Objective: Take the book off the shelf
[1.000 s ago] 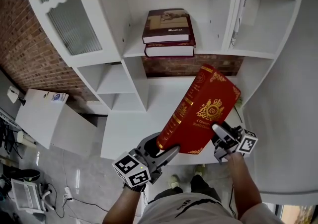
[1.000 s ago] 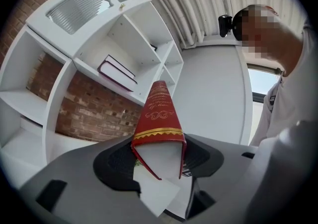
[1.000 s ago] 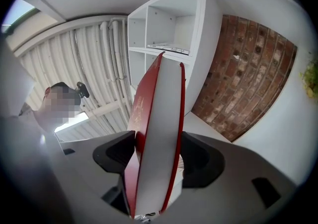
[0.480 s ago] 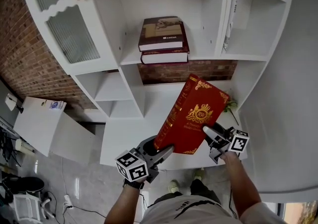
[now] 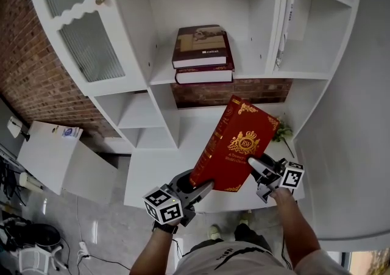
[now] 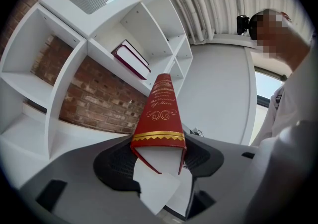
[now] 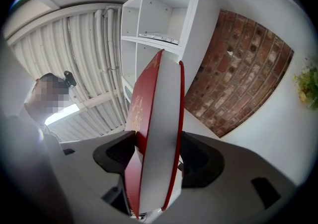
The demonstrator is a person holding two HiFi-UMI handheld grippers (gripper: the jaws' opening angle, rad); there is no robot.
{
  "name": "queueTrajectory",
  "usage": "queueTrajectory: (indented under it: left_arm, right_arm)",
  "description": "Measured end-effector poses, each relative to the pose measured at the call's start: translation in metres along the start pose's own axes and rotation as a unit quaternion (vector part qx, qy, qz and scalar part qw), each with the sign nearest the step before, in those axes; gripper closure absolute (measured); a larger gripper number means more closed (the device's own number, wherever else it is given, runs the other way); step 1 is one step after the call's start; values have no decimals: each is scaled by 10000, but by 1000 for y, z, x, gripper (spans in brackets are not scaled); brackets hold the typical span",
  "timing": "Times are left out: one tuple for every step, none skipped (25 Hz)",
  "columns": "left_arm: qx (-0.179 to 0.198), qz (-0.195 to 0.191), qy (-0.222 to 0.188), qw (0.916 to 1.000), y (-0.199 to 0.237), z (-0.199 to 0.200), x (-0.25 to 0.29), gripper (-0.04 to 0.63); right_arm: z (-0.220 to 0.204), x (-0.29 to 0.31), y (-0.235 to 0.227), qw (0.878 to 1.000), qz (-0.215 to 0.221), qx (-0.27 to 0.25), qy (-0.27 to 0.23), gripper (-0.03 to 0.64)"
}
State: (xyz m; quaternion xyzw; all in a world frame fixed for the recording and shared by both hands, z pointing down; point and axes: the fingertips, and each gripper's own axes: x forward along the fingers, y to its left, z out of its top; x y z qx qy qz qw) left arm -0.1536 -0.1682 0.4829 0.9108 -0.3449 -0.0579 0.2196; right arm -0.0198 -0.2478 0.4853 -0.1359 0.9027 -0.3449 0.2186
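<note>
A thick red book with gold print is held tilted in the air over the white desk, below the shelf. My left gripper is shut on its lower spine corner. In the left gripper view the book stands between the pads, with the gripper closed on both covers. My right gripper is shut on the lower page edge. Seen from the right gripper view, the book stands edge-on between the pads of that gripper.
Two books lie stacked in the middle compartment of the white shelf unit. A thin booklet leans in the right compartment. A small green plant sits at the desk's right. A glass cabinet door hangs open at left.
The red book, held by both grippers, has sunk a little lower and to the left, further from the shelf. Both grips are unchanged.
</note>
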Motion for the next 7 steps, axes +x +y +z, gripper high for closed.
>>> queueTrajectory:
  left_arm:
    - [-2, 2, 0, 10000, 1, 0, 0, 321]
    - [-6, 3, 1, 10000, 1, 0, 0, 321]
    - [-10, 4, 2, 10000, 2, 0, 0, 321]
    - [-13, 3, 5, 10000, 2, 0, 0, 321]
    - [-16, 3, 8, 10000, 2, -1, -1, 321]
    - [-19, 4, 13, 10000, 3, -2, -1, 321]
    - [-21, 5, 18, 10000, 3, -2, -1, 321]
  right_arm:
    - [0, 1, 0, 10000, 2, -2, -1, 322]
    - [0, 1, 0, 10000, 1, -3, 4, 322]
    - [0, 1, -1, 10000, -3, -4, 13, 322]
    - [-1, 1, -1, 10000, -10, -5, 24, 322]
    - [-1, 1, -2, 10000, -16, -4, 34, 322]
    - [-2, 1, -2, 10000, -21, -1, 44, 322]
    - [-2, 1, -3, 10000, -25, 3, 54, 322]
